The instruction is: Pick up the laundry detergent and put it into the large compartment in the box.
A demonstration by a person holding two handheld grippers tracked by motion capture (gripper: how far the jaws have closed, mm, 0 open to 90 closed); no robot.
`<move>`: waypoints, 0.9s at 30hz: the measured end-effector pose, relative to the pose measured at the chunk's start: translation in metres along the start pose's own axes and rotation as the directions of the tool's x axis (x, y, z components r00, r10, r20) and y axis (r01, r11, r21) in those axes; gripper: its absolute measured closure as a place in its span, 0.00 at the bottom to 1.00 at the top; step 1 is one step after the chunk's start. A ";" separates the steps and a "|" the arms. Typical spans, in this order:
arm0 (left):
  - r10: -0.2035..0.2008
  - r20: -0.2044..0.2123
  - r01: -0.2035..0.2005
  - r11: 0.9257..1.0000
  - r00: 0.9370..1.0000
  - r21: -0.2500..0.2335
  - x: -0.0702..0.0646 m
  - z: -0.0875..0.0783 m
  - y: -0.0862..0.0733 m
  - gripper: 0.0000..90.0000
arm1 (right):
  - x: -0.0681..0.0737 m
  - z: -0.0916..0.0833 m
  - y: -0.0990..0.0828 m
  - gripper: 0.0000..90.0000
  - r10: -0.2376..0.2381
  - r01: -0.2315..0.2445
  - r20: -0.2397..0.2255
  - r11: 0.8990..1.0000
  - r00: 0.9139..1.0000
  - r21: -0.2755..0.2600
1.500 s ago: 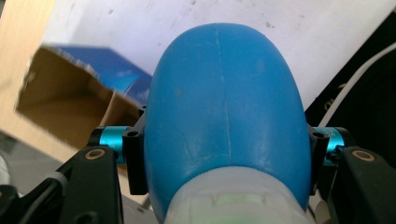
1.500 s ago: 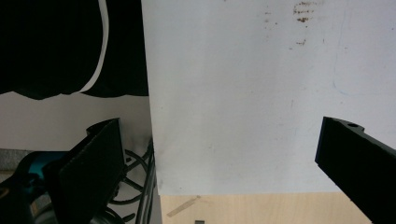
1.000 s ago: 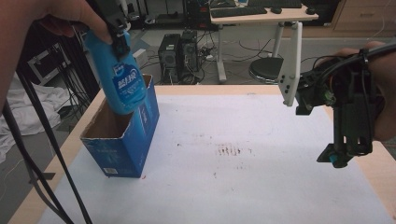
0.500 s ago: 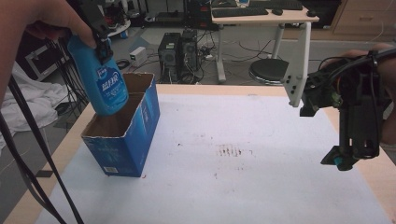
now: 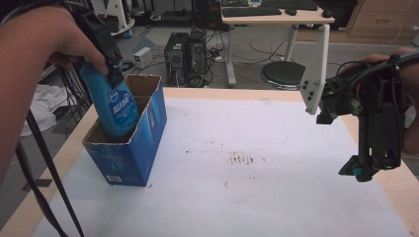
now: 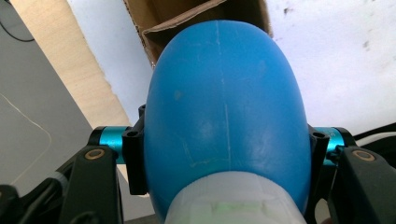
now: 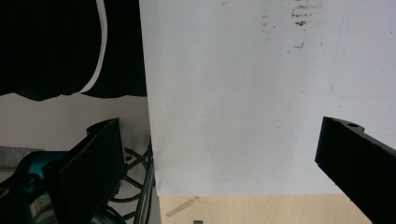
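My left gripper [image 5: 111, 69] is shut on a blue plastic bottle [image 5: 114, 107] with a white label, gripping it near the neck. The bottle's base sits inside the open top of a blue cardboard box [image 5: 136, 150] at the table's left side. In the left gripper view the bottle [image 6: 224, 107] bulges between both pads, with the box's brown opening [image 6: 187, 18] beyond it. My right gripper [image 5: 368, 168] hangs open over the table's right edge, its tips pointing down. Its jaws [image 7: 224, 158] stand wide apart with nothing between them, above the white mat [image 7: 243, 70].
The white mat [image 5: 257, 197] covers most of the wooden table and has brown smudges [image 5: 243, 158] in the middle. Beyond the table stand a desk [image 5: 276, 15] with a keyboard, a computer tower [image 5: 185, 52] and a round stool [image 5: 281, 74]. Black cables [image 5: 42, 168] hang at the left.
The left gripper has carried the bottle down and its base has sunk deeper into the box. The right gripper has stayed where it was, still open.
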State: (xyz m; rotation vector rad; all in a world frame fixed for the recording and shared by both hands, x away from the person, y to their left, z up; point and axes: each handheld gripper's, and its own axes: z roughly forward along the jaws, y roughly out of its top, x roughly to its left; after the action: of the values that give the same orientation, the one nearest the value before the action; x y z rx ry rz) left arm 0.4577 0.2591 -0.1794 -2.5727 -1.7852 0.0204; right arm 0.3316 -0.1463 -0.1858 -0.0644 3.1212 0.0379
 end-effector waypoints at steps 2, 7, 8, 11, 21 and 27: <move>0.026 -0.006 -0.026 1.000 1.000 0.008 -0.001 0.008 0.002 0.42 | -0.001 0.000 0.001 0.01 -0.001 0.001 -0.002 1.000 1.000 0.002; 0.102 -0.006 -0.102 0.995 0.995 0.015 -0.003 0.024 0.004 0.42 | -0.001 0.001 0.002 0.01 -0.005 0.005 -0.003 1.000 1.000 0.002; 0.122 -0.002 -0.122 0.992 0.993 0.017 -0.003 0.027 0.004 0.42 | -0.002 0.002 0.001 0.01 -0.004 0.004 -0.004 1.000 1.000 0.004; 0.190 -0.003 -0.190 0.982 0.982 0.019 -0.005 0.034 0.005 0.42 | -0.003 0.003 0.000 0.01 0.005 -0.005 -0.006 1.000 1.000 0.006; 0.367 -0.049 -0.365 0.930 0.929 0.042 -0.009 0.059 0.007 0.42 | -0.005 0.004 0.002 0.01 0.003 -0.003 -0.008 1.000 1.000 0.007; 0.435 -0.052 -0.433 0.900 0.899 0.043 -0.010 0.075 0.009 0.42 | -0.005 0.004 0.003 0.01 0.006 -0.006 -0.008 1.000 1.000 0.007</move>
State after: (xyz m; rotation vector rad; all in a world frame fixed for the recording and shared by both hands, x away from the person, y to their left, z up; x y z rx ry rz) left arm 0.4616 0.2470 -0.2548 -2.8543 -1.1447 -0.0259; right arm 0.3366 -0.1430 -0.1898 -0.0557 3.1299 0.0275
